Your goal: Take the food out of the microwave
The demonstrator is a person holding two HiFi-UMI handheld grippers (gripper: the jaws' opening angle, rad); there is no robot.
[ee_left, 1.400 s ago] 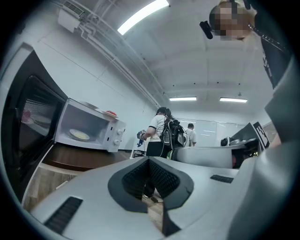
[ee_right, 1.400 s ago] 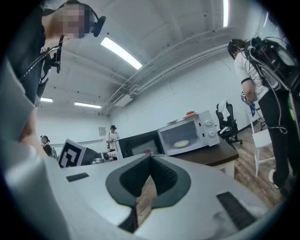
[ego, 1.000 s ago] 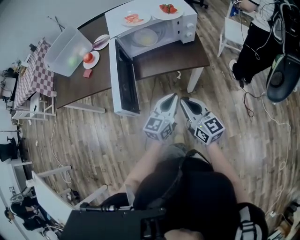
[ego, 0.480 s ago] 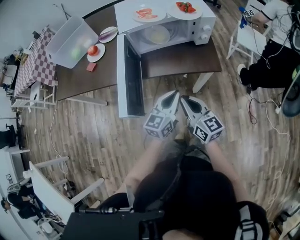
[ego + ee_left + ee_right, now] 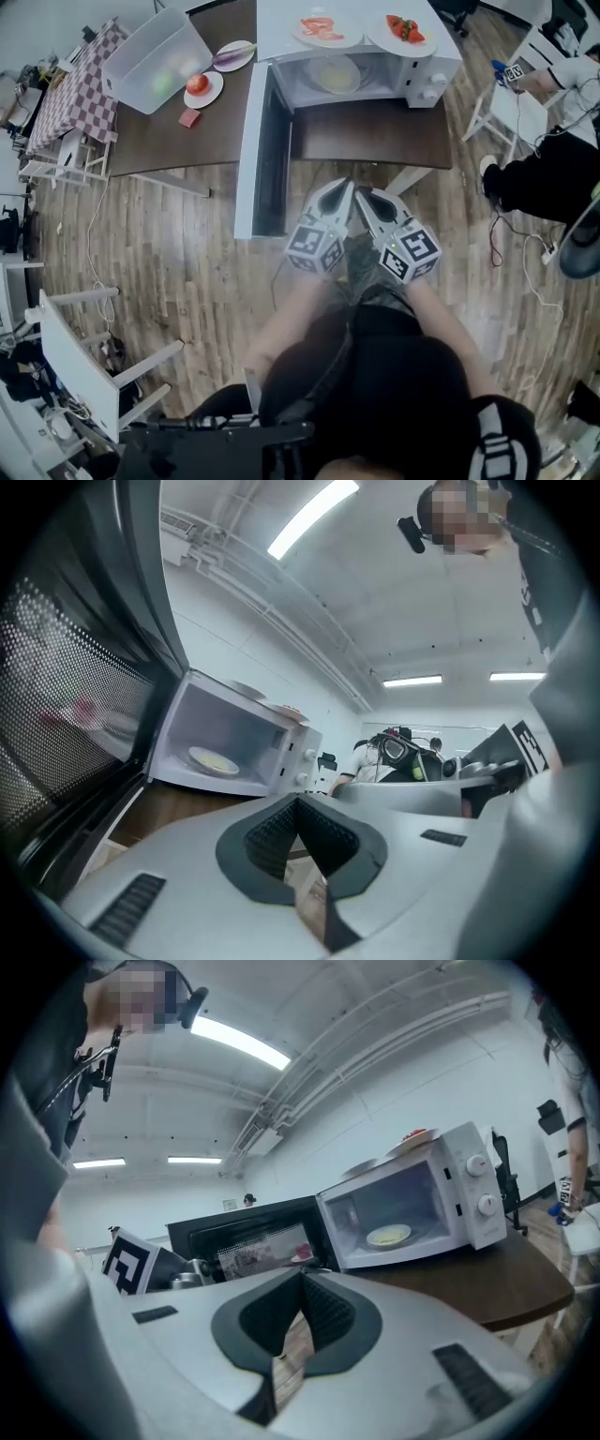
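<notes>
Left gripper (image 5: 345, 187) and right gripper (image 5: 362, 195) brought nearer the table (image 5: 375, 141) than a second back, held side by side; both jaw pairs pinched together, nothing gripped; microwave (image 5: 412, 58) seen at 12 o'clock of the grippers, its door (image 5: 255, 150) swung wide toward 10 o'clock; plate of food (image 5: 335, 73) sat inside the cavity, untouched; two more plates (image 5: 323, 28) stood on the microwave roof; clear bin (image 5: 155, 61) at 10 o'clock on the table, well apart; tomato plate (image 5: 199, 86) just beside the bin, at its 4 o'clock
</notes>
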